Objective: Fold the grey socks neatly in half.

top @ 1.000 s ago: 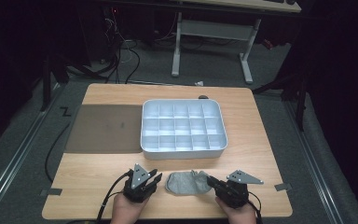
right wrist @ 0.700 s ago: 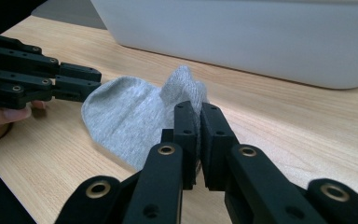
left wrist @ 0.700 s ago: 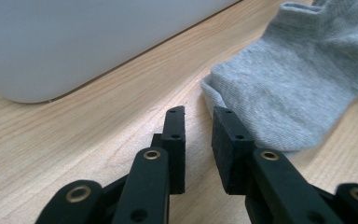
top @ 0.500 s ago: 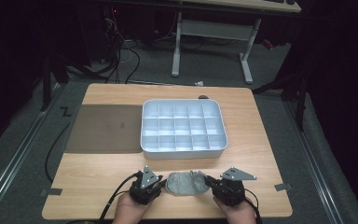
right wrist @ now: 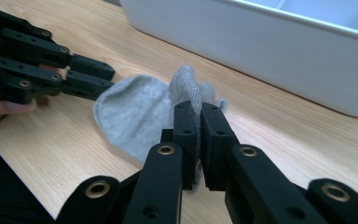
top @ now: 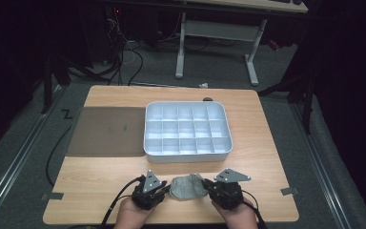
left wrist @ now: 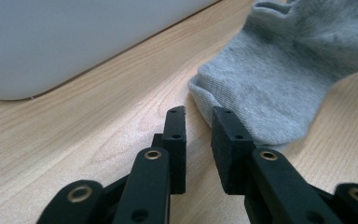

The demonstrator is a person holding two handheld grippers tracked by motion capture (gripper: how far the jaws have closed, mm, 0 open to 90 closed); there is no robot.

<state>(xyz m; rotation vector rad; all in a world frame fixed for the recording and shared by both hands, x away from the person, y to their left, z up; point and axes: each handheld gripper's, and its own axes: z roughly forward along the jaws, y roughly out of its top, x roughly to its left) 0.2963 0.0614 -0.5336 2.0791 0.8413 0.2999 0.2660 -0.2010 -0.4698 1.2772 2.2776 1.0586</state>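
Grey knitted sock (top: 188, 187) on wooden table (top: 105, 171) between both grippers, right gripper (right wrist: 199, 116) clamped on bunched fabric fold, left gripper (left wrist: 199, 120) jaws closing, parted beside sock edge, nothing gripped, white compartment tray (top: 188, 153) behind.

A light wooden tabletop (top: 262, 143) stands on dark grey carpet floor (top: 24, 143) in a dim room lit from above. Beyond its far edge stands a white metal desk frame (top: 219, 33) on two legs, and black cables (top: 119, 52) tangle off the far left corner. A metal floor rail (top: 14, 164) runs along the left edge.
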